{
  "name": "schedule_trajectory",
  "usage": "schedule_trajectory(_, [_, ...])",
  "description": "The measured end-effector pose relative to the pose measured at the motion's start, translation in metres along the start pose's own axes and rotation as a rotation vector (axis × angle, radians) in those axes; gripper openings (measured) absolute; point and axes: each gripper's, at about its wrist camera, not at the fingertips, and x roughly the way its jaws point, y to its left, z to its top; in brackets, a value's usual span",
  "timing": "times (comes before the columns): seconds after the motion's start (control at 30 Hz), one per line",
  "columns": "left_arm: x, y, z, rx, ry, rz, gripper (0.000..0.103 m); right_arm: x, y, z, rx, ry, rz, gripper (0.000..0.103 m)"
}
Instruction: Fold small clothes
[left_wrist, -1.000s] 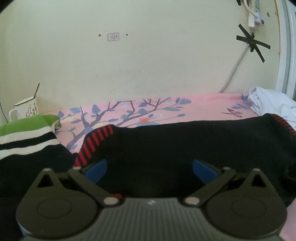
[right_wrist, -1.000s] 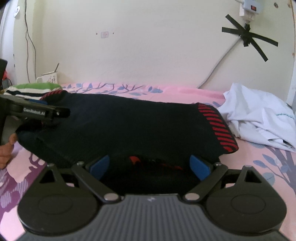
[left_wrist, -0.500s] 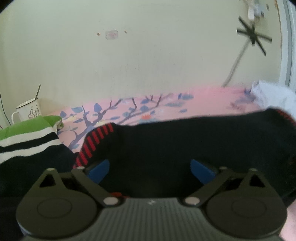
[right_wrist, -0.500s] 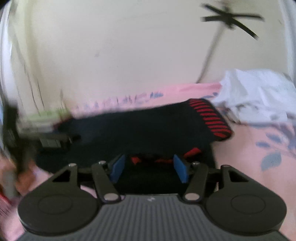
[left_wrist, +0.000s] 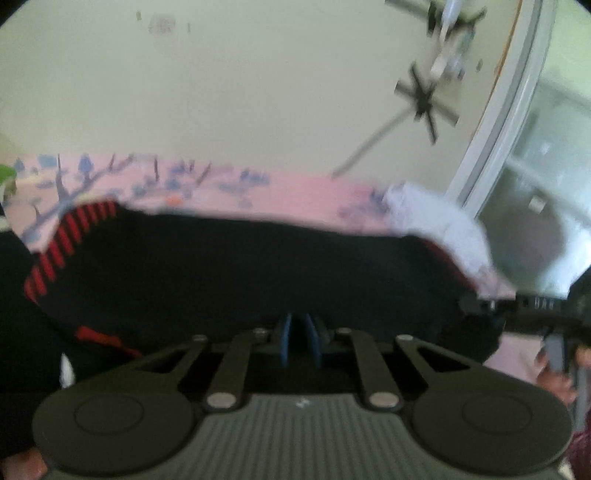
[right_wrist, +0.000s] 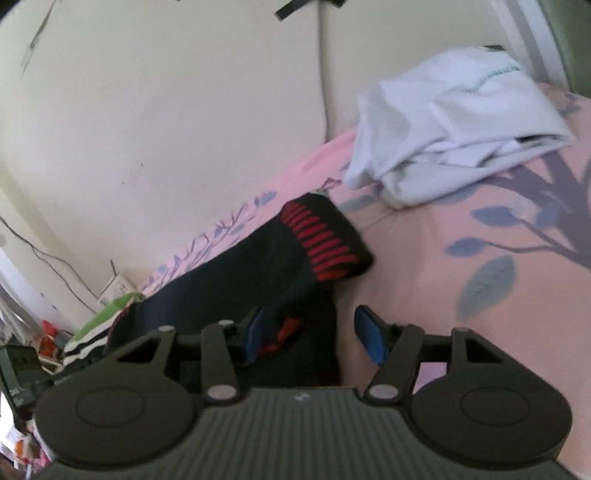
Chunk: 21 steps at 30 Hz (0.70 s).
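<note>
A black knit garment (left_wrist: 258, 266) with red-striped cuffs (left_wrist: 70, 236) lies spread across the pink bed sheet (left_wrist: 295, 192). My left gripper (left_wrist: 297, 325) is shut on its near edge, the blue pads almost together with dark cloth between them. In the right wrist view the picture is tilted. The same garment (right_wrist: 229, 280) runs away to the left, its cuff (right_wrist: 325, 243) ahead. My right gripper (right_wrist: 310, 321) is closing; a fold of black cloth lies between the jaws against the left pad (right_wrist: 255, 336), and the right pad stands clear of it.
A crumpled white garment (right_wrist: 443, 122) lies on the sheet (right_wrist: 480, 295) at the back right, by the wall. A green and striped garment (right_wrist: 107, 317) sits at the far left. A window frame (left_wrist: 498, 122) rises at the right. A hand (left_wrist: 554, 373) grips the other gripper's handle.
The left jaws went from wide open to shut on the garment's near edge, and that view swung right. The right gripper rolled, shifted toward the right cuff, and its jaws narrowed.
</note>
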Motion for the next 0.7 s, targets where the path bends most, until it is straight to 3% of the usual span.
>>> schedule_trajectory(0.1, [0.000,-0.001,-0.001,0.010,-0.004,0.005,0.008,0.012,0.003,0.003,0.074,0.028,0.028,0.027])
schedule_trajectory(0.23, [-0.008,0.006,0.001,-0.013,-0.026,-0.034,0.007,-0.001,0.035,0.018,0.048,-0.019,0.130,0.025])
schedule_trajectory(0.3, [-0.026,0.017,0.005,-0.050,-0.105,-0.083,0.008,-0.005,0.066,0.026,-0.026,-0.034,0.159,0.025])
schedule_trajectory(0.37, [-0.055,0.036,0.009,-0.113,-0.240,-0.121,0.009,-0.001,0.100,0.030,-0.114,-0.030,0.191,0.025])
schedule_trajectory(0.47, [-0.088,0.071,0.010,-0.215,-0.392,-0.108,0.009,0.012,0.148,0.029,-0.239,-0.001,0.219,0.025])
schedule_trajectory(0.57, [-0.112,0.088,0.006,-0.260,-0.466,-0.022,0.008,0.038,0.195,0.022,-0.358,0.050,0.247,0.025])
schedule_trajectory(0.7, [-0.129,0.101,0.003,-0.309,-0.527,-0.021,0.008,0.084,0.248,0.000,-0.493,0.146,0.260,0.024])
